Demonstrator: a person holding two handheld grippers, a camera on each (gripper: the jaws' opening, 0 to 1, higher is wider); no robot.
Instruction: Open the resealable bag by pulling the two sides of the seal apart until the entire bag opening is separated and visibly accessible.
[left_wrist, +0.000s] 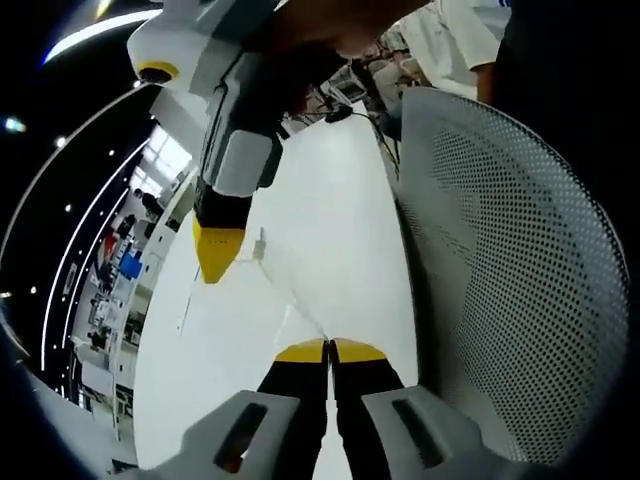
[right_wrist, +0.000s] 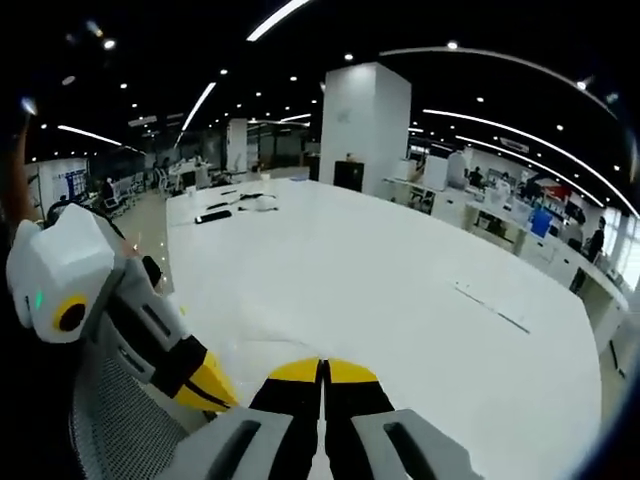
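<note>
Left claw (left_wrist: 329, 348) and right claw (right_wrist: 323, 368) both closed, apparently pinching the faint clear bag (left_wrist: 285, 290) stretched between them.

Open-plan office w/ long white table (right_wrist: 400, 290), mesh chair (left_wrist: 510, 270), ceiling strip lights (right_wrist: 275, 18), white pillar (right_wrist: 365, 125)

The left gripper (left_wrist: 328, 350) has its yellow-tipped jaws pressed together on the edge of a clear bag (left_wrist: 285, 285) over the white tabletop (left_wrist: 330, 210). The right gripper (left_wrist: 217, 255) hangs above the bag. A mesh chair (left_wrist: 500, 260) stands beside the tabletop.
</note>
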